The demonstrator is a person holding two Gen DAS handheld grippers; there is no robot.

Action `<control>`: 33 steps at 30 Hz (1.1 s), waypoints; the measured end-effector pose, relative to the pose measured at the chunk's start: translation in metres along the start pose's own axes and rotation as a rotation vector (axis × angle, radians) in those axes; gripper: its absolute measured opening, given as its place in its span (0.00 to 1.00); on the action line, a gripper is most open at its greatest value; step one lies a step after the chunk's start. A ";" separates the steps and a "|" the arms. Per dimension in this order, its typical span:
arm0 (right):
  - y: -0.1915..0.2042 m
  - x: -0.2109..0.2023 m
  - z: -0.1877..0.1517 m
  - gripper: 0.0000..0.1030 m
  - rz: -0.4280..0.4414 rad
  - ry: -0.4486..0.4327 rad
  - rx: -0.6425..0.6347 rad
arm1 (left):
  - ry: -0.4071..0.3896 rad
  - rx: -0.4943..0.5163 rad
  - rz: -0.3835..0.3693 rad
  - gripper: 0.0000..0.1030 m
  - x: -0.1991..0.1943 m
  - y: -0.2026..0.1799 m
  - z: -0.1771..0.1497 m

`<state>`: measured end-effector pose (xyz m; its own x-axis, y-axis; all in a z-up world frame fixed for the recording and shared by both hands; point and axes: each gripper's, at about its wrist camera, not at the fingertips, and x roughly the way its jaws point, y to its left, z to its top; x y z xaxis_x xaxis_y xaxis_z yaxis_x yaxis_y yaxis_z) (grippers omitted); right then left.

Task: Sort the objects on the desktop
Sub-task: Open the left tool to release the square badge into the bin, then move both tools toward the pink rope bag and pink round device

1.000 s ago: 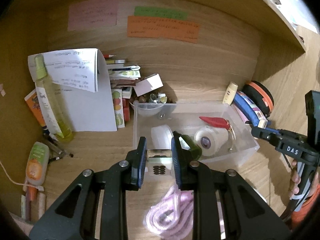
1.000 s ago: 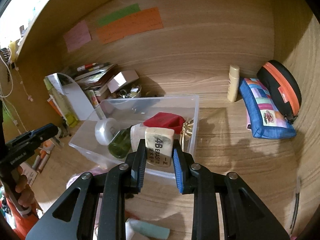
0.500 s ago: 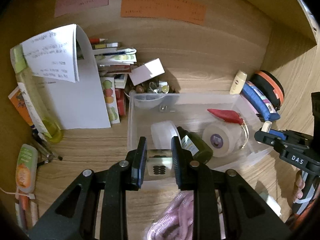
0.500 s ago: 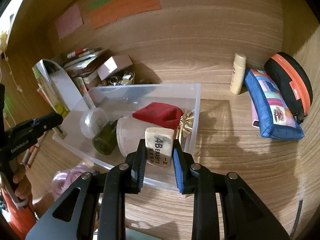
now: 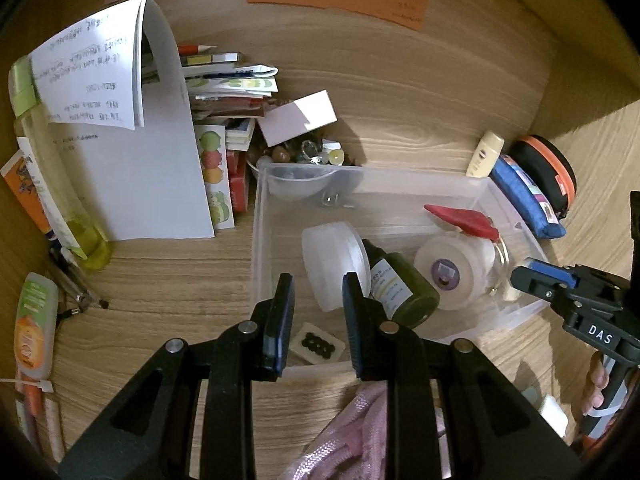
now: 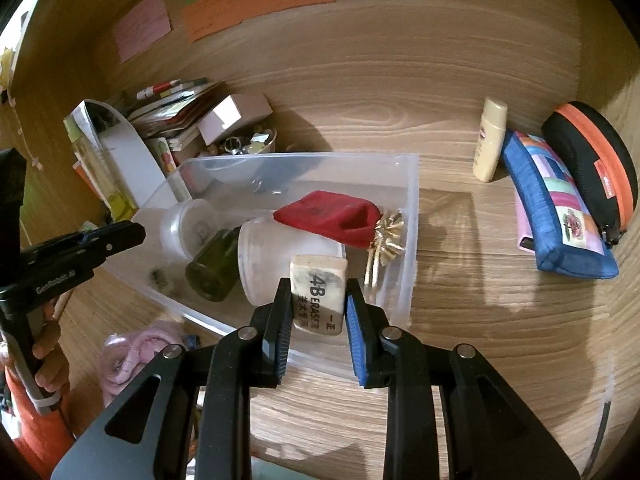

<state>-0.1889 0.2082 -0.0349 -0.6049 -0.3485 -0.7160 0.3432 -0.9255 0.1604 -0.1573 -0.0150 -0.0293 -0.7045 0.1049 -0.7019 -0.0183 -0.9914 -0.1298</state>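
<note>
- My right gripper (image 6: 318,284) is clamped on a white rectangular rubber eraser (image 6: 318,296) printed with "4B". The eraser stands upright between the pads, its upper half above the fingertips.
- That eraser hangs over the near right part of the clear plastic storage bin (image 6: 320,156), in front of a frosted white jar (image 6: 276,264) that lies on its side.
- My left gripper (image 5: 318,280) points down over the near left part of the same bin (image 5: 400,170), its jaws only narrowly apart.
- A small pale card with black dots (image 5: 318,346) shows between the left fingers. I cannot tell whether the pads press it or whether it lies on the bin floor below them.
- Inside the bin I see a white round container (image 5: 334,264), a dark green glass bottle (image 5: 400,288), a red fabric pouch (image 6: 328,216) and a gold ornament (image 6: 388,236) at the right wall.
- A pink coiled cord (image 5: 360,432) lies on the wooden desk near me, outside the bin.
- To the right, well apart from the bin, sit a cream tube (image 6: 490,140), a blue patchwork pencil case (image 6: 560,216) and a black case with an orange zip (image 6: 592,164).
</note>
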 end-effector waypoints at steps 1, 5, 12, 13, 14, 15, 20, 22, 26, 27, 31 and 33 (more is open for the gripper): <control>0.001 0.000 0.000 0.22 -0.004 0.002 -0.007 | -0.001 -0.003 0.000 0.23 -0.001 0.000 0.000; 0.008 0.000 -0.001 0.24 -0.019 0.005 -0.029 | -0.007 -0.003 0.004 0.23 -0.005 0.001 0.000; 0.015 -0.012 -0.001 0.41 -0.026 -0.023 -0.037 | -0.017 0.018 0.015 0.30 -0.014 -0.004 -0.002; 0.015 -0.015 -0.002 0.45 -0.028 -0.027 -0.037 | -0.022 0.023 0.022 0.32 -0.016 -0.006 -0.003; 0.016 -0.017 -0.002 0.50 -0.030 -0.031 -0.036 | -0.029 0.027 0.029 0.38 -0.019 -0.007 -0.003; 0.016 -0.021 -0.003 0.52 -0.031 -0.038 -0.034 | -0.039 0.028 0.031 0.45 -0.023 -0.008 -0.004; 0.019 -0.038 -0.006 0.56 -0.038 -0.059 -0.030 | -0.086 0.041 0.041 0.58 -0.043 -0.013 -0.008; 0.021 -0.044 -0.008 0.58 -0.037 -0.062 -0.027 | -0.101 0.047 0.051 0.63 -0.052 -0.015 -0.011; 0.027 -0.059 -0.013 0.62 -0.022 -0.071 -0.026 | -0.128 0.045 0.053 0.73 -0.071 -0.016 -0.017; 0.028 -0.062 -0.014 0.63 -0.020 -0.074 -0.026 | -0.133 0.044 0.054 0.75 -0.076 -0.015 -0.019; 0.039 -0.073 -0.021 0.70 -0.014 -0.088 -0.037 | -0.143 0.042 0.065 0.80 -0.089 -0.013 -0.027; 0.046 -0.077 -0.025 0.71 -0.002 -0.086 -0.048 | -0.145 0.028 0.063 0.87 -0.096 -0.009 -0.032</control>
<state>-0.1088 0.1964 0.0104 -0.6646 -0.3598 -0.6549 0.3744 -0.9188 0.1249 -0.0670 -0.0135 0.0166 -0.7999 0.0323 -0.5993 0.0105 -0.9977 -0.0677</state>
